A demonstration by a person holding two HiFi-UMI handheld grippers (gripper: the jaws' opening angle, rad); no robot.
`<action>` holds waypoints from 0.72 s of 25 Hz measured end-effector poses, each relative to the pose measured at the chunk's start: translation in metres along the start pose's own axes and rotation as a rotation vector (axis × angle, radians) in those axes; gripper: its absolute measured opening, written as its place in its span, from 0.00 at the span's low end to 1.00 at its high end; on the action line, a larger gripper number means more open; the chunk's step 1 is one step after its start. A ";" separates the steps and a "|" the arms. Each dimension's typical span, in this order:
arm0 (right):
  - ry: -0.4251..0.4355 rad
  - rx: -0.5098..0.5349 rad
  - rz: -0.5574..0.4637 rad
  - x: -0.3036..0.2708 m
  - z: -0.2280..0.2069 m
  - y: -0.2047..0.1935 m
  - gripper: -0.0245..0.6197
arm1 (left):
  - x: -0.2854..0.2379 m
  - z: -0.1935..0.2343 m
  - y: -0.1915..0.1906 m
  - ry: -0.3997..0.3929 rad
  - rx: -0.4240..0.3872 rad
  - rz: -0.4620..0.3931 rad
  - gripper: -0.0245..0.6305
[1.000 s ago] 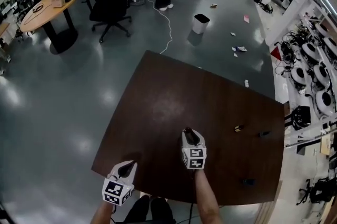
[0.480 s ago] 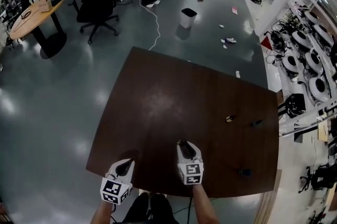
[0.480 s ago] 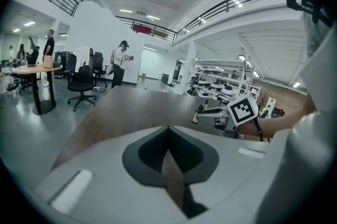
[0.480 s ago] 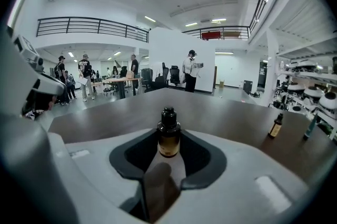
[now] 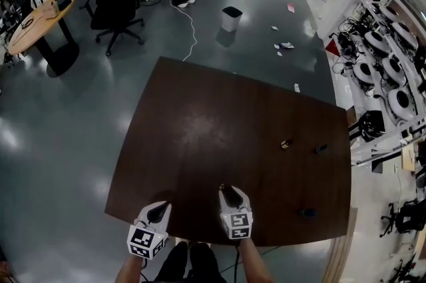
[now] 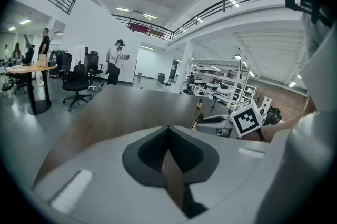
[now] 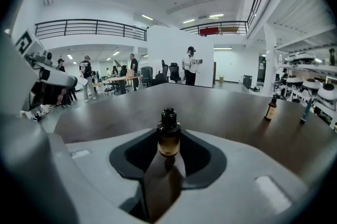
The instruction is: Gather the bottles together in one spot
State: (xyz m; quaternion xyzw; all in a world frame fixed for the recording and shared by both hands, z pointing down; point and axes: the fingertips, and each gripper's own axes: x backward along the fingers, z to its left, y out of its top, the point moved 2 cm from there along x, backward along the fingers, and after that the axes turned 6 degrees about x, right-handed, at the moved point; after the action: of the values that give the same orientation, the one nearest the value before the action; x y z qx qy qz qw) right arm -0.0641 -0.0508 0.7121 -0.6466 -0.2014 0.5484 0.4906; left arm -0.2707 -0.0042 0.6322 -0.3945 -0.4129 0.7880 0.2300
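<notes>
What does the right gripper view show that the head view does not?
Only the right gripper view: a small brown bottle with a black cap, upright in the right gripper. Only the head view: the whole dark table, a bin on the floor, and a third small dark thing, perhaps a bottle, near the table's right front. Both: the left gripper and two far bottles.

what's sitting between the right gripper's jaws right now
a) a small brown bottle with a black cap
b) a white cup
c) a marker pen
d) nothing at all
a: the right gripper view shows a small brown bottle with a black cap upright between the jaws of the right gripper.
</notes>
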 end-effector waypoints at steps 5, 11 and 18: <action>0.005 -0.009 0.013 0.000 0.000 -0.006 0.24 | 0.000 -0.002 -0.003 0.004 0.001 0.003 0.04; 0.006 -0.004 0.016 -0.006 0.001 -0.012 0.24 | 0.000 -0.002 -0.003 0.004 -0.001 0.003 0.04; 0.011 -0.003 0.007 -0.008 0.005 -0.010 0.24 | 0.001 0.000 -0.004 0.009 0.002 0.009 0.04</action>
State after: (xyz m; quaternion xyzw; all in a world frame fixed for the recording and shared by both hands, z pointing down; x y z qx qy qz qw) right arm -0.0682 -0.0506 0.7255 -0.6509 -0.1973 0.5462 0.4890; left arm -0.2712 -0.0018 0.6351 -0.3998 -0.4095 0.7875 0.2287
